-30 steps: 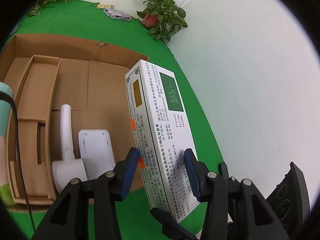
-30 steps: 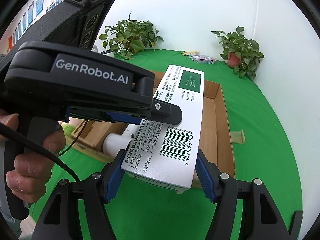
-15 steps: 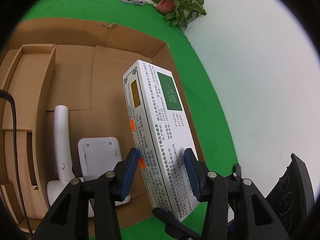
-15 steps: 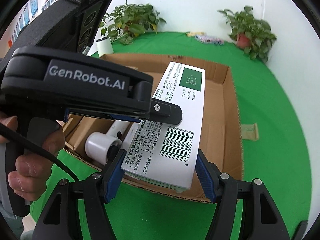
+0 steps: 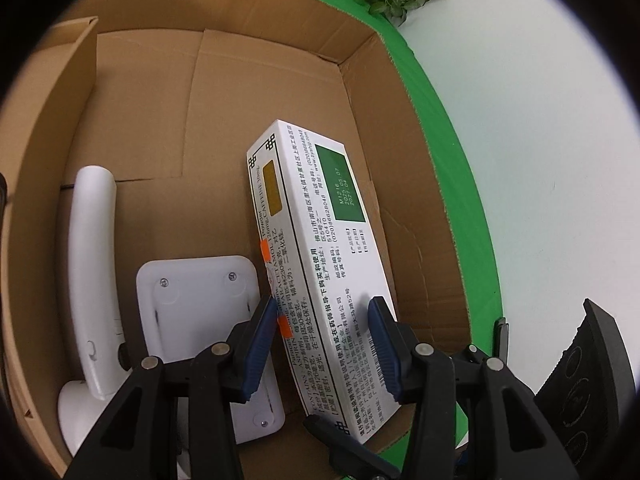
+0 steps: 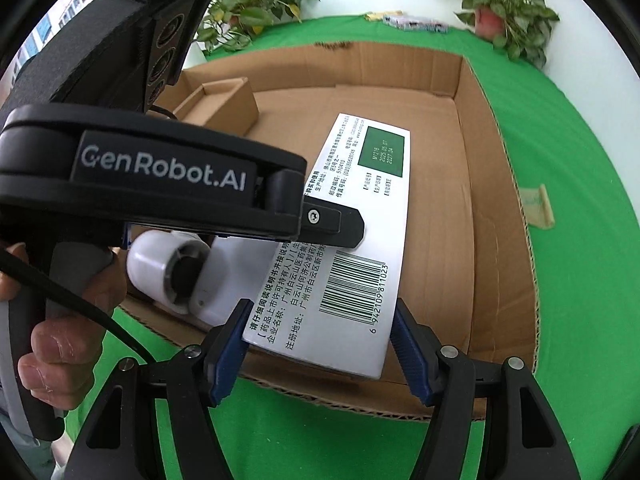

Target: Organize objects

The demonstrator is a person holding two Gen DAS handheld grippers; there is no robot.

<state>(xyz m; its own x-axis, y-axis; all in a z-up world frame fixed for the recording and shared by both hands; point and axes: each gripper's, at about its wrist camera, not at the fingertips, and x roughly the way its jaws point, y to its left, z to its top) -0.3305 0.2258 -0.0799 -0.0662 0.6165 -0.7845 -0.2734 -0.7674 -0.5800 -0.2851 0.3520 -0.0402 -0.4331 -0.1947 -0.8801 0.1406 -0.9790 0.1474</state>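
Note:
A long white medicine box (image 5: 320,264) with a green label and barcode is held by both grippers inside the open cardboard box (image 5: 248,92). My left gripper (image 5: 326,344) is shut on the medicine box from the sides. My right gripper (image 6: 320,344) is shut on its barcode end (image 6: 352,280), over the cardboard box's near wall (image 6: 360,392). A white handheld device (image 5: 92,264) and a white flat plate (image 5: 196,312) lie in the box to the left of the medicine box.
A small cardboard insert (image 6: 224,104) stands at the box's far left. Potted plants (image 6: 500,20) and a small packet (image 6: 416,24) sit at the back of the green table (image 6: 568,152). A paper scrap (image 6: 538,210) lies right of the box.
Both grippers have carried the medicine box forward and down, from above the near wall into the cardboard box. The grip on it has not changed.

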